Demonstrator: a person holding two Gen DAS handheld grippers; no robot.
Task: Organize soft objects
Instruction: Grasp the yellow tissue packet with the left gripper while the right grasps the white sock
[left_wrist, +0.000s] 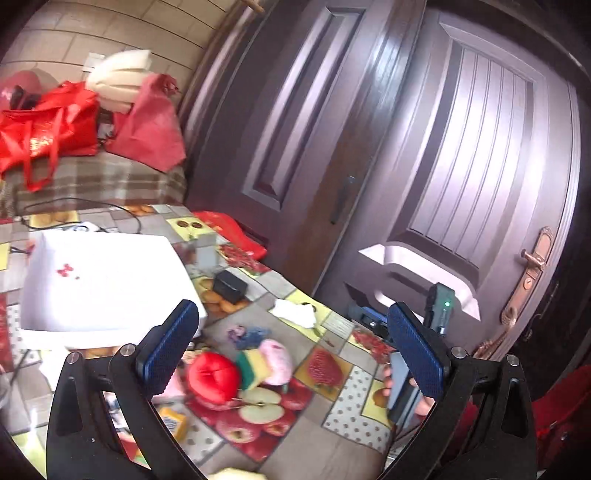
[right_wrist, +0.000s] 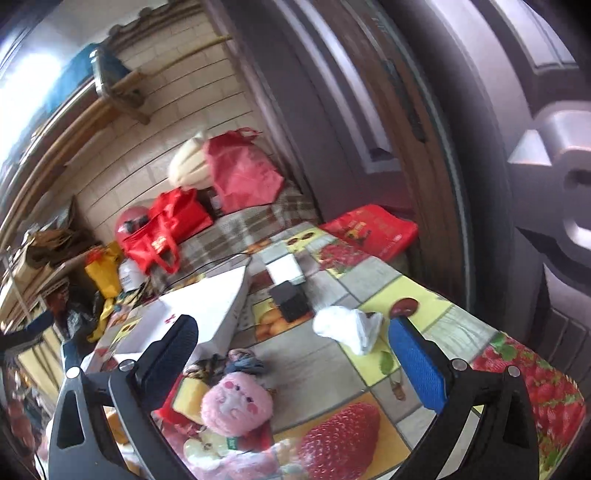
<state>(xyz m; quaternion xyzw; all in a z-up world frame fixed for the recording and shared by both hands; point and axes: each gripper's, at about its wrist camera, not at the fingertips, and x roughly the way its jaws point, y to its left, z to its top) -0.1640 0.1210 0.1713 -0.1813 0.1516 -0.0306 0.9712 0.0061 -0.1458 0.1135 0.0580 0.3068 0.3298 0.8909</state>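
Clearly, both grippers are hovering above the desk (left_wrist: 332, 435), which is wearing a fruit-printed cloth; the left gripper (left_wrist: 291, 350) is holding its jaws wide apart with nothing between them, and the right gripper (right_wrist: 295, 362) is doing the same. Soft objects are lying bunched together near the desk's middle: a red plush (left_wrist: 212, 376) is touching a yellow-and-green sponge (left_wrist: 253, 367), which is pressing against a pink plush toy (right_wrist: 236, 404); just behind them a small blue-and-purple cloth item (left_wrist: 247, 334) is lying. A white box (left_wrist: 107, 284) is sitting to the left of the pile, a small black box (left_wrist: 229, 286) is standing beside its far corner, and a crumpled white tissue (right_wrist: 349, 326) is lying apart, toward the dark door (left_wrist: 461, 166). Red bags (left_wrist: 48, 129) are resting on a plaid-covered surface beyond the desk.
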